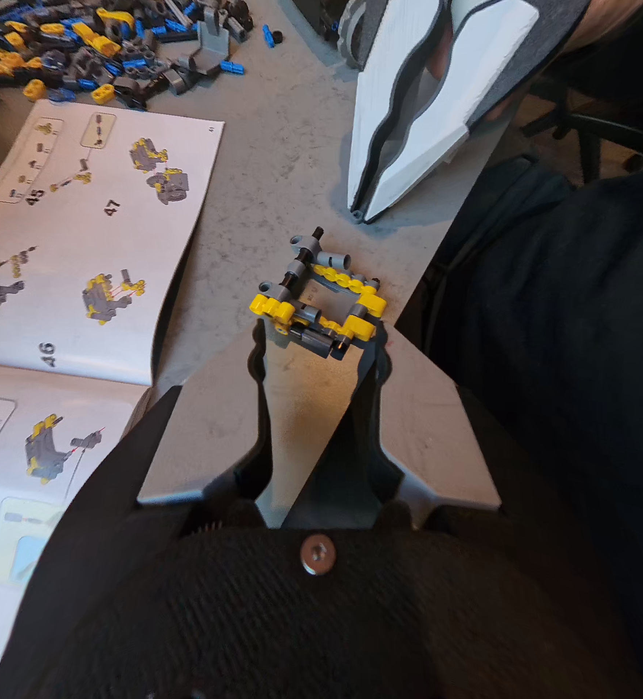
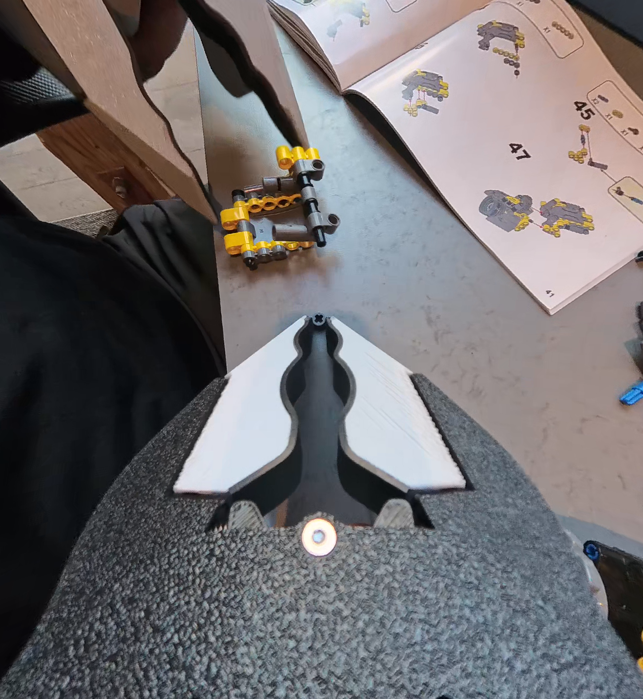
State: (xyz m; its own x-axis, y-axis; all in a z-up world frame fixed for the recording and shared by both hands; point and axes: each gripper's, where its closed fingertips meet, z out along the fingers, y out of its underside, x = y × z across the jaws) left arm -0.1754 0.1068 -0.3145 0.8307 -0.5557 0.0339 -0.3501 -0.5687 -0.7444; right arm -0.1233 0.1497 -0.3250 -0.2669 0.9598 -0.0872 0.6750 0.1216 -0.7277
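A small yellow, grey and black brick assembly [image 1: 318, 299] lies on the grey table [image 1: 274, 151] close to its edge. My left gripper [image 1: 318, 329] has its grey fingers on both sides of the assembly's near end and grips it. The assembly also shows in the right wrist view [image 2: 274, 206], with the left gripper [image 2: 255, 179] around it. My right gripper [image 2: 318, 319], with white fingers, is shut on a small dark grey pin [image 2: 319, 319] held at its tips. It hovers a short way from the assembly and also shows in the left wrist view [image 1: 361, 217].
An open instruction booklet [image 1: 85, 227] lies left of the assembly and also shows in the right wrist view [image 2: 501, 151]. A pile of loose yellow, blue and dark parts [image 1: 85, 45] lies at the far side. A person's dark clothing [image 1: 558, 340] is past the table edge. A blue pin [image 2: 637, 391] lies apart.
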